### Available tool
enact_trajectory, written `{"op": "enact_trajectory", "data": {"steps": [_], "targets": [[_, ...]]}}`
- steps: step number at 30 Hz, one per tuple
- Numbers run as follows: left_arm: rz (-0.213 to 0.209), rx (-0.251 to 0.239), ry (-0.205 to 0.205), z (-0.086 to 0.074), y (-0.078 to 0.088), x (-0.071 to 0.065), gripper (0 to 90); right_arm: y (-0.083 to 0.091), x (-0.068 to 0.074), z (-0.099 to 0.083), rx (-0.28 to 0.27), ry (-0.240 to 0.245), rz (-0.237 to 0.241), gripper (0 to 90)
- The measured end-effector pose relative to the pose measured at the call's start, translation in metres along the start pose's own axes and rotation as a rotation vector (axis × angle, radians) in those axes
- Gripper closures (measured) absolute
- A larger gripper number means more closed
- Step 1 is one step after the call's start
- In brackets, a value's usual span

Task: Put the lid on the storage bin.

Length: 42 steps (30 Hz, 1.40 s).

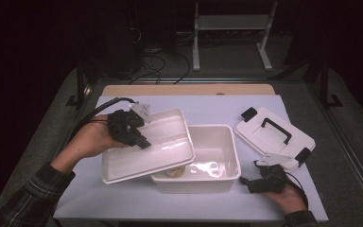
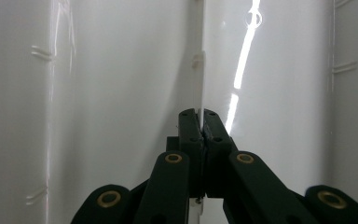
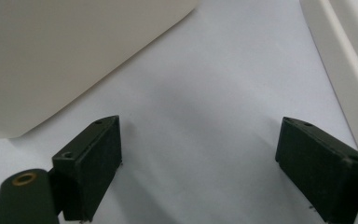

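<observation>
White tray (image 1: pixel 163 142) — pinched by left gripper (image 1: pixel 139 137) — overhangs bin (image 1: pixel 217 177); something, perhaps food (image 1: pixel 175 171), beneath.

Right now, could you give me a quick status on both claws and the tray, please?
Left claw shut on white tray's rim, tray tilted over open bin. Right claw open, low on table beside bin. Handled lid lies right.

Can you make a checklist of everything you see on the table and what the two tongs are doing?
Surface: pale table sheet.
Job's things: open white bin with a small round thing inside; white tray tilted over its left side; lid with black handle lying at right.
Clutter: nothing seen.
Grippers: left tongs clamp the tray's rim; right tongs open, empty, beside the bin.
Cables: black cable trails from left tongs.
Surroundings: dark room, white stand behind.
</observation>
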<state>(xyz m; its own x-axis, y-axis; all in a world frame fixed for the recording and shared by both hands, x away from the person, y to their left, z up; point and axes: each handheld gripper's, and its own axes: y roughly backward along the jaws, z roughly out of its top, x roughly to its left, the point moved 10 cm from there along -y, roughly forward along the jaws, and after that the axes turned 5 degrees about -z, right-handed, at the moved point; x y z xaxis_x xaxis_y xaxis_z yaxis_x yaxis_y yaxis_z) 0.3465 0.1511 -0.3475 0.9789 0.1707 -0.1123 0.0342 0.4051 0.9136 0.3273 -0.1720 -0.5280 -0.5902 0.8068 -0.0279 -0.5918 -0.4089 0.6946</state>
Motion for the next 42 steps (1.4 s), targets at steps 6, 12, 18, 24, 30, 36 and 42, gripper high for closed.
{"op": "enact_trajectory", "data": {"steps": [6,12,18,24,30,36,42], "targets": [[-0.009,-0.002,-0.036,0.018,-0.006,-0.002,88.7,0.0,0.0,0.0,0.0,0.0,0.001,13.5],[-0.024,-0.005,-0.074,0.04,-0.019,-0.003,88.7,0.0,0.0,0.0,0.0,-0.001,0.001,13.5],[-0.042,-0.012,-0.103,0.063,-0.032,-0.003,88.7,0.0,0.0,0.0,0.0,-0.001,0.0,13.5],[-0.055,-0.005,-0.124,0.075,-0.043,-0.004,88.7,0.0,0.0,0.0,0.001,-0.002,0.0,13.5],[-0.065,-0.011,-0.142,0.09,-0.051,-0.007,88.7,0.0,0.0,0.0,0.0,-0.004,0.002,13.5],[-0.064,0.002,-0.15,0.097,-0.065,-0.004,88.7,0.0,0.0,0.0,0.001,-0.004,0.002,13.5],[-0.07,0.023,-0.15,0.097,-0.078,-0.001,88.7,0.0,0.0,0.0,-0.002,-0.001,0.002,13.5]]}}
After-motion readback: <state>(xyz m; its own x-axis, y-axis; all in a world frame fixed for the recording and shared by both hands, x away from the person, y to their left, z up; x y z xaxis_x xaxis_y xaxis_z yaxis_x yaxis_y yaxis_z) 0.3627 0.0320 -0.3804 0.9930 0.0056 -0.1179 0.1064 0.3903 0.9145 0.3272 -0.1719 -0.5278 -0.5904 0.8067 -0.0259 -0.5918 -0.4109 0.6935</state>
